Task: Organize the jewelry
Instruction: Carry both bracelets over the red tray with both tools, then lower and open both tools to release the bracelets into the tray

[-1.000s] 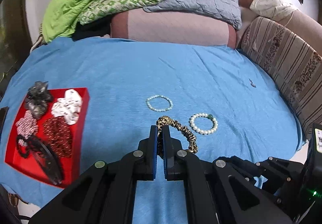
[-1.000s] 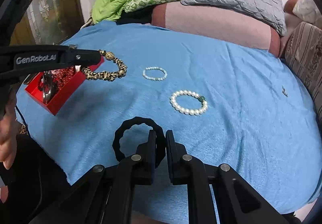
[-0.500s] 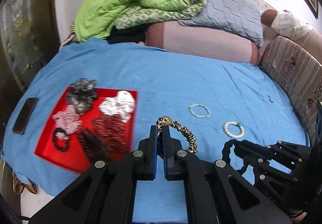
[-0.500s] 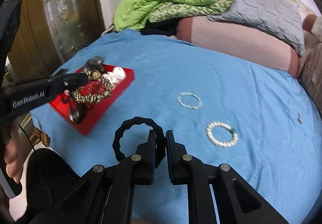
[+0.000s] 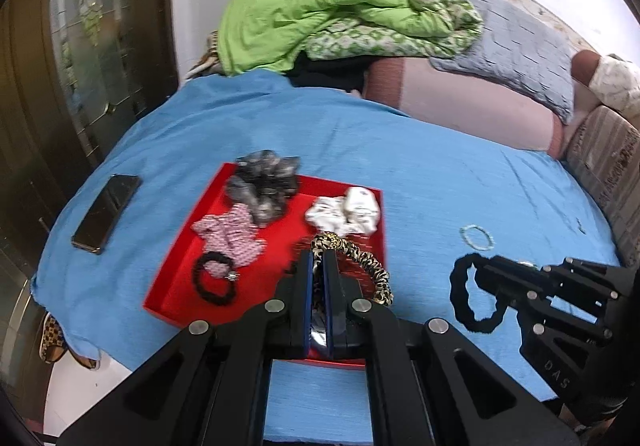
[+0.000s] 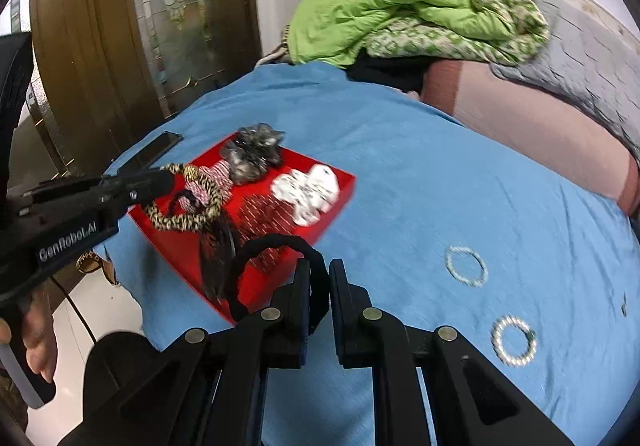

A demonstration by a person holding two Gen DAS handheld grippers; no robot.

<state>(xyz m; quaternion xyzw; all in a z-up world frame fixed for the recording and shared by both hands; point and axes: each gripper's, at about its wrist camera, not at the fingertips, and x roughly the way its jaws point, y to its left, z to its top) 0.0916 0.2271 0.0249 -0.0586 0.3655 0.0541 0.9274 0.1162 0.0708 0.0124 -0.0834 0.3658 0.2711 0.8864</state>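
Note:
My left gripper [image 5: 316, 266] is shut on a leopard-print hair band [image 5: 360, 262] and holds it above the red tray [image 5: 176, 286], which holds several scrunchies and hair ties. The band also shows in the right wrist view [image 6: 188, 209] over the tray [image 6: 344, 185]. My right gripper [image 6: 319, 278] is shut on a black wavy hair tie [image 6: 276, 246], just right of the tray; it also shows in the left wrist view [image 5: 468, 298]. Two pearl bracelets [image 6: 466, 266] [image 6: 514, 340] lie on the blue sheet [image 6: 420, 173].
A dark phone [image 5: 106, 211] lies on the sheet left of the tray. Green and grey bedding [image 5: 340, 21] and a pink bolster [image 5: 460, 101] are piled at the back. A wooden door [image 6: 100, 45] stands left. The bed edge is near, with floor below.
Both grippers have moved left toward the red tray with their hair bands. The tray is now directly under the left gripper and the pearl bracelets lie off to the right.

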